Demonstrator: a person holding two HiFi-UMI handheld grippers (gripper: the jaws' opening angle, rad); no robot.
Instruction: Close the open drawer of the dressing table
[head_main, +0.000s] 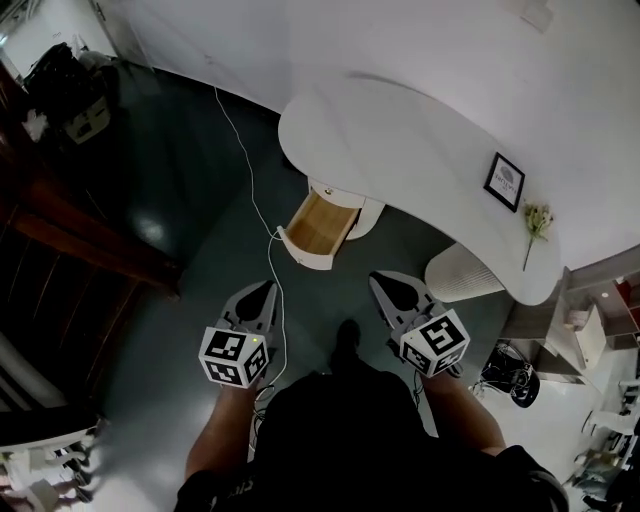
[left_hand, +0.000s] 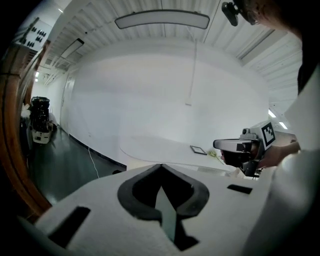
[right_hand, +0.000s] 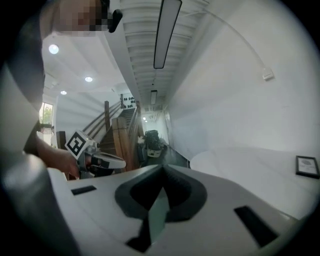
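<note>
Head view shows open drawer (head_main: 318, 228), framed sign (head_main: 504, 181) illegible.

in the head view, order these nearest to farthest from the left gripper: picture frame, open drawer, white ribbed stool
From the left gripper:
1. open drawer, just ahead, slightly right.
2. white ribbed stool, off to the right, by the table edge.
3. picture frame, far right on the tabletop.

Head view: high, steeply down on dressing table (head_main: 400, 130). Gripper views: low, level, sharing it.
</note>
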